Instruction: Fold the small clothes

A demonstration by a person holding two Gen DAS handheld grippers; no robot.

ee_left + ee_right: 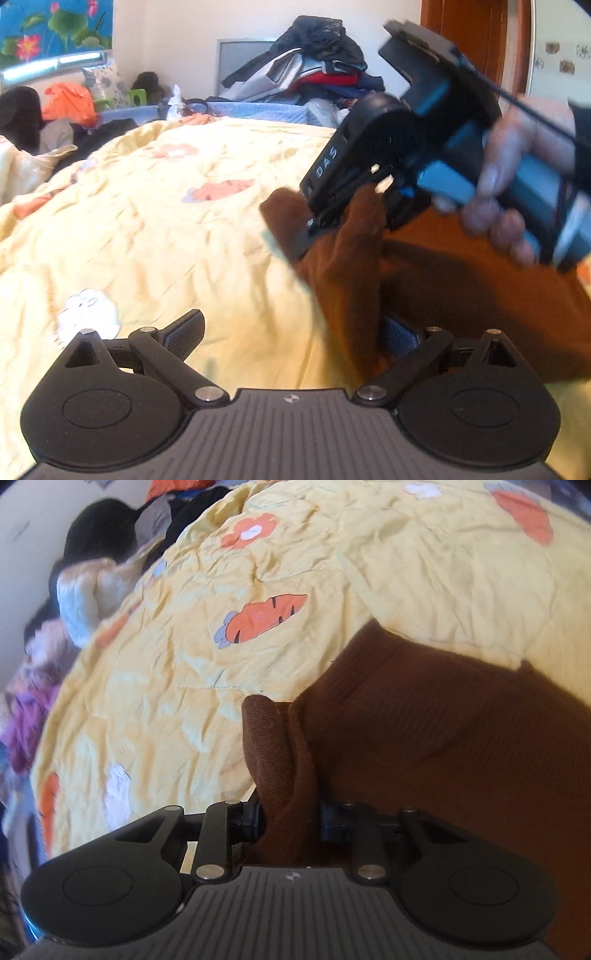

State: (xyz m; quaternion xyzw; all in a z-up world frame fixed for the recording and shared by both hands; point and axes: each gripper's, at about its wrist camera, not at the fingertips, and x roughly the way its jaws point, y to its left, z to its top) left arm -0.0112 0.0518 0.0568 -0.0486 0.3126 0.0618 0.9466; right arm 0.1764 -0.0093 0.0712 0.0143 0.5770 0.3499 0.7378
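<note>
A brown knit garment (461,280) lies on the right part of a yellow quilt (166,221) printed with carrots and flowers. In the left wrist view my left gripper (291,336) stands open just above the quilt; a raised brown fold hangs beside its right finger (400,336) without being pinched. A hand holds my right gripper (332,225) tilted down over the garment's near corner. In the right wrist view the right gripper (291,819) is shut on a bunched fold of the brown garment (443,738), which stands up between its pads.
A heap of mixed clothes (317,62) sits at the far side of the bed, with an orange bag (66,99) and dark items to the left. A wooden door (472,37) is at the back right. Pale bedding (85,594) lies at the quilt's left edge.
</note>
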